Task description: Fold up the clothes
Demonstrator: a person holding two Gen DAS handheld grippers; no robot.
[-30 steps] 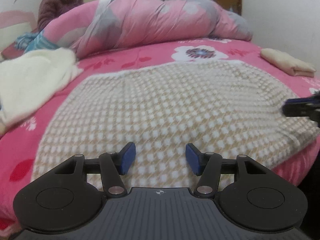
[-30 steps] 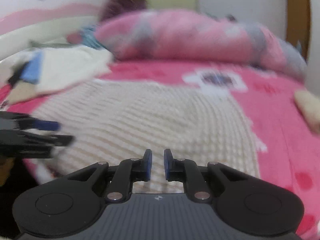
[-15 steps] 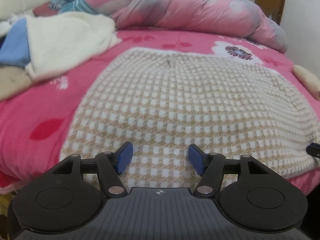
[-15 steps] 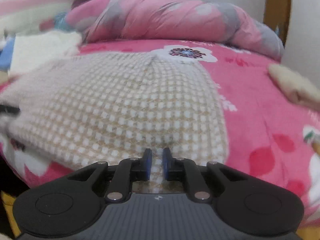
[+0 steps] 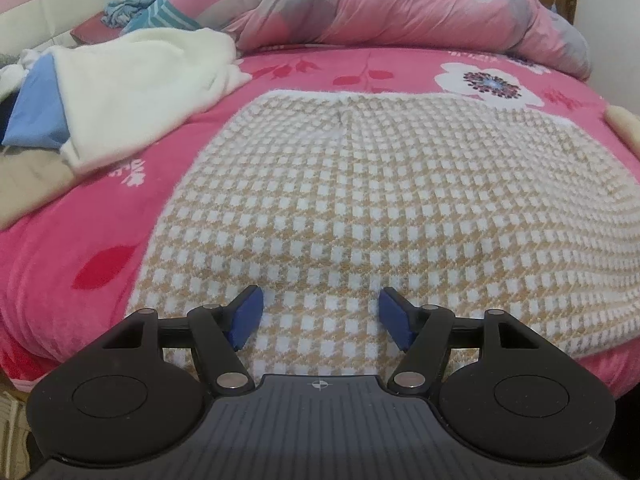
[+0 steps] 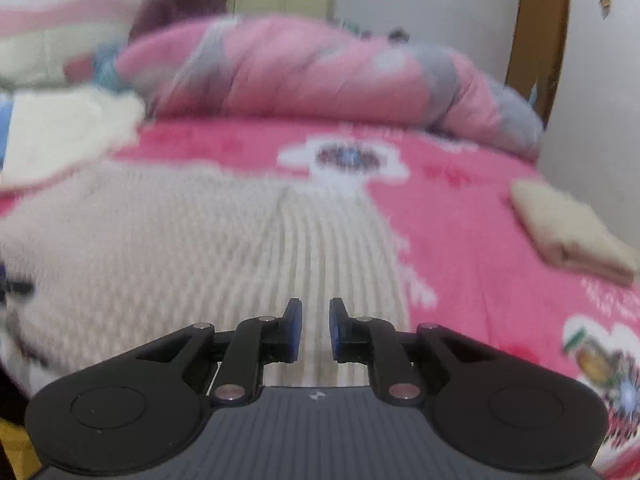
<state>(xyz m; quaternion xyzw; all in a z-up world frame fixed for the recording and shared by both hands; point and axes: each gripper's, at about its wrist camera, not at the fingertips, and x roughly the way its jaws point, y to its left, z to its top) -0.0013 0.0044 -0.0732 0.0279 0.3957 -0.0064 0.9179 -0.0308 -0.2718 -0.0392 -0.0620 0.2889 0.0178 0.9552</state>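
Beige-checked knit sweater (image 5: 384, 216) flat on bed, unfolded; folded garment (image 6: 568, 228) at 3 o'clock; left tool (image 5: 321, 317) wide, opening, empty; right tool (image 6: 315, 330) narrow, empty.

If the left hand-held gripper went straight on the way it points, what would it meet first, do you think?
Most likely the checked knit garment lying flat on the pink bed; the left hand-held gripper points down at it with jaws apart and nothing between them.
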